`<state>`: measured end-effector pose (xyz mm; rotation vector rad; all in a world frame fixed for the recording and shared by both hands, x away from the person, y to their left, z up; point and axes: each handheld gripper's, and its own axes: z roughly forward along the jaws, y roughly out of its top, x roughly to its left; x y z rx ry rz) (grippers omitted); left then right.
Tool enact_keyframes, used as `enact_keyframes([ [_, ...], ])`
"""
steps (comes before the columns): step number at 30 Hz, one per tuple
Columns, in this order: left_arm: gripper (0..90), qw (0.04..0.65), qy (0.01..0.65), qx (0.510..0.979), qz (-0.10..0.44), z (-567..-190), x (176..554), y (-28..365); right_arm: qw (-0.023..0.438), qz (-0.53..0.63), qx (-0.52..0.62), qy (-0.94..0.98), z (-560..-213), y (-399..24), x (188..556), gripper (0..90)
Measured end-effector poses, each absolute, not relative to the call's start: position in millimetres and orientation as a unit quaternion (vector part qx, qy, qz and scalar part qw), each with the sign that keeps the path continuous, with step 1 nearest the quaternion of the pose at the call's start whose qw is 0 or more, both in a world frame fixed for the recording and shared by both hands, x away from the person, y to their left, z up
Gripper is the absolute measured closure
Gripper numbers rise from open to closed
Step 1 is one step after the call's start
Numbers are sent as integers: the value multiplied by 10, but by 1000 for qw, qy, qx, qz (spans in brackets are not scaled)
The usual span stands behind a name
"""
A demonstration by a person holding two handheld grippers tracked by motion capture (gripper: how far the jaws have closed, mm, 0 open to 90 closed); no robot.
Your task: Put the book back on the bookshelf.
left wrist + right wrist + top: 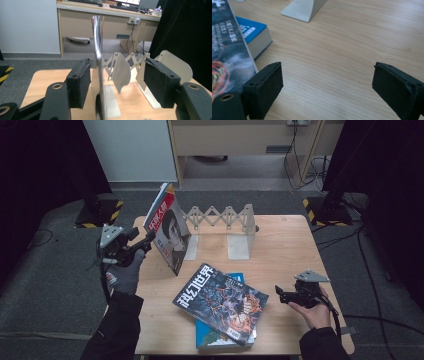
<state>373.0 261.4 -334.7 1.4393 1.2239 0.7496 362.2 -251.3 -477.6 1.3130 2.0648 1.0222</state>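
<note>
A red-covered magazine (167,227) stands tilted at the table's back left, leaning on a white folding book rack (222,217). My left gripper (147,240) is at the magazine's left edge. In the left gripper view the magazine (98,50) stands edge-on between the open jaws, and neither pad touches it. My left gripper (120,80) faces the rack's plates (121,72). A dark comic-style magazine (220,302) lies on a blue book (215,337) at the front. My right gripper (280,295) rests open to their right, over bare wood (327,82), beside the blue book (252,32).
The wooden table (285,245) has free room at its right and back right. The rack's base (303,8) lies ahead of the right gripper. Two black stands with yellow-striped feet (322,210) flank the table's far side. A desk (240,140) and cables stand behind.
</note>
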Motion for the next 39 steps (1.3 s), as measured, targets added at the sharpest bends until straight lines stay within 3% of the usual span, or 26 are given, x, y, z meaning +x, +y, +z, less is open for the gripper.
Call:
enact_keyframes([
  [10,326,506,499,648,274,-3715,3423,2668,231,396,474,751,-4639,-2367,3620,97],
  [21,307,470,484,714,190,-4439,3320,2445,210,408,457,762,-4602,-2154,3619,105],
  [25,299,473,493,716,147,-4584,3326,2417,202,407,448,770,-4620,-2065,3608,108],
  [39,277,444,493,743,86,-4904,3361,2249,160,389,431,798,-4839,-1879,3482,118],
])
